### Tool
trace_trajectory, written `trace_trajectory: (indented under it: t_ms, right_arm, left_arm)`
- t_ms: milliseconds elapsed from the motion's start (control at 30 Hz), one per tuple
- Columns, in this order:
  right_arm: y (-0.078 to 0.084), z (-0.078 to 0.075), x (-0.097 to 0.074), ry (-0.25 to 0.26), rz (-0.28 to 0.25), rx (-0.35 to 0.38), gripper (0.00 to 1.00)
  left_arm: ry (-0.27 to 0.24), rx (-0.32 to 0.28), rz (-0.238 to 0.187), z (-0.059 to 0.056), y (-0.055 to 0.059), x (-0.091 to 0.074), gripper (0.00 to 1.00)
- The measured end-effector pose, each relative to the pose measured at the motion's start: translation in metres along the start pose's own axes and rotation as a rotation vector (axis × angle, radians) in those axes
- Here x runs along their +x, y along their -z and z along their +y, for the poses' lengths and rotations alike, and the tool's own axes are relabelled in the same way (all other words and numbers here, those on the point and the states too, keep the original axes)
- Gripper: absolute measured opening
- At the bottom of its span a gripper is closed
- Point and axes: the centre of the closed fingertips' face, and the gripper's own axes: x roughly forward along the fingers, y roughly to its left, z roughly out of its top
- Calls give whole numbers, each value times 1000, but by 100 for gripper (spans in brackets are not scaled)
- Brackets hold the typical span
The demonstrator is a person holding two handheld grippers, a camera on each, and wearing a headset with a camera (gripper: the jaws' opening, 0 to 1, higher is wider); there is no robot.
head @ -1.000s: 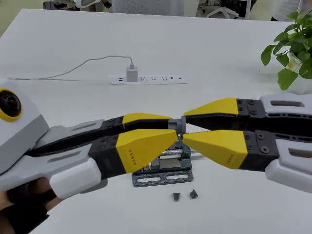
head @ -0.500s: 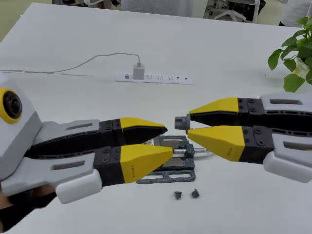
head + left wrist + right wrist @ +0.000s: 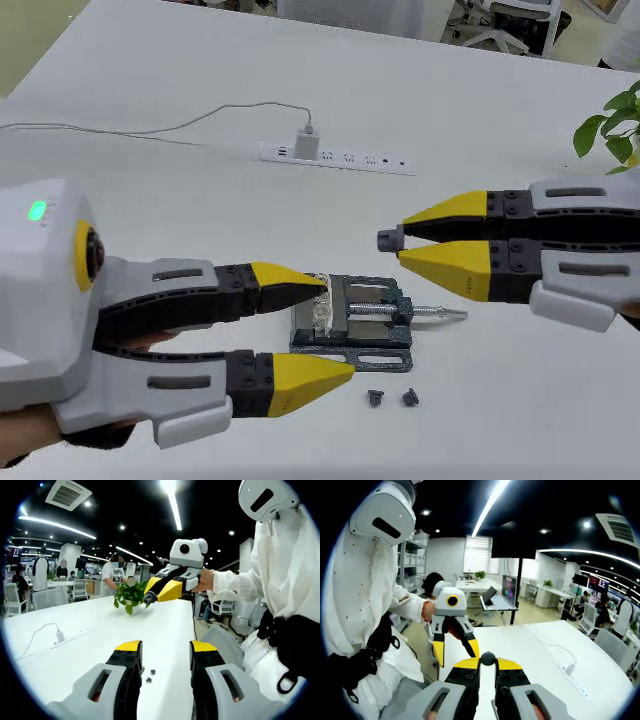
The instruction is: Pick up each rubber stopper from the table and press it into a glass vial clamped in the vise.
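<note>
A small dark vise (image 3: 352, 352) sits on the white table with a clear glass vial (image 3: 320, 312) clamped at its left end. My right gripper (image 3: 401, 243) hovers above and right of the vise, shut on a grey rubber stopper (image 3: 387, 240) that sticks out of its tips; the stopper (image 3: 487, 658) shows as a dark knob between the jaws. My left gripper (image 3: 338, 326) is open, its jaws spread either side of the vial end, nothing held. Two loose stoppers (image 3: 375, 398) (image 3: 410, 397) lie in front of the vise. In the left gripper view my open left gripper (image 3: 165, 647) faces the right gripper (image 3: 170, 587).
A white power strip (image 3: 335, 156) with a plugged charger and cable lies at the back of the table. A potted plant (image 3: 610, 125) stands at the far right edge. The vise screw handle (image 3: 440, 314) pokes out to the right.
The two grippers, which met at the stopper, have drawn apart. The left jaws let go and opened wide, dropping toward the vise; the right kept the stopper.
</note>
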Motion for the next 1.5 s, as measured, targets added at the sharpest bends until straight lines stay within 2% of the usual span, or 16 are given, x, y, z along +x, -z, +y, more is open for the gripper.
trace_trajectory:
  t_ms: [67, 133, 233, 367, 467, 667, 800, 900, 1033, 1233, 1333, 1400, 1500]
  right_arm:
    - [4, -5, 5, -4, 25, -9, 5]
    - [9, -9, 8, -9, 40, -10, 5]
    - [22, -19, 16, -21, 97, -11, 5]
    - [36, -31, 23, -33, 152, -8, 5]
    - [45, -40, 28, -43, 195, -9, 5]
    - [67, -59, 42, -74, 299, -27, 5]
    - [81, -72, 53, -90, 360, -32, 5]
    - [97, -81, 63, -111, 441, -68, 5]
    - [118, -94, 76, -141, 519, -103, 5]
    - [143, -98, 93, -187, 623, -142, 5]
    - [161, -104, 100, -199, 678, -160, 5]
    - [168, -105, 104, -204, 701, -164, 5]
    - [177, -105, 107, -213, 736, -175, 5]
  left_arm:
    - [-18, 13, 36, 1, 10, -1, 37]
    - [-32, 18, 50, 2, 15, -2, 41]
    - [-67, 52, 103, 6, 30, -5, 47]
    - [-90, 50, 115, 9, 39, -8, 50]
    - [-112, 72, 142, 13, 48, -10, 54]
    - [-144, 78, 177, 21, 63, -11, 61]
    - [-153, 75, 189, 25, 71, -9, 65]
    - [-159, 83, 206, 28, 78, -8, 67]
    - [-164, 83, 216, 31, 85, -8, 68]
    - [-184, 85, 225, 39, 93, -11, 74]
    - [-191, 77, 215, 44, 95, -10, 78]
    - [-192, 78, 209, 45, 97, -9, 82]
    - [-195, 72, 223, 49, 103, -10, 83]
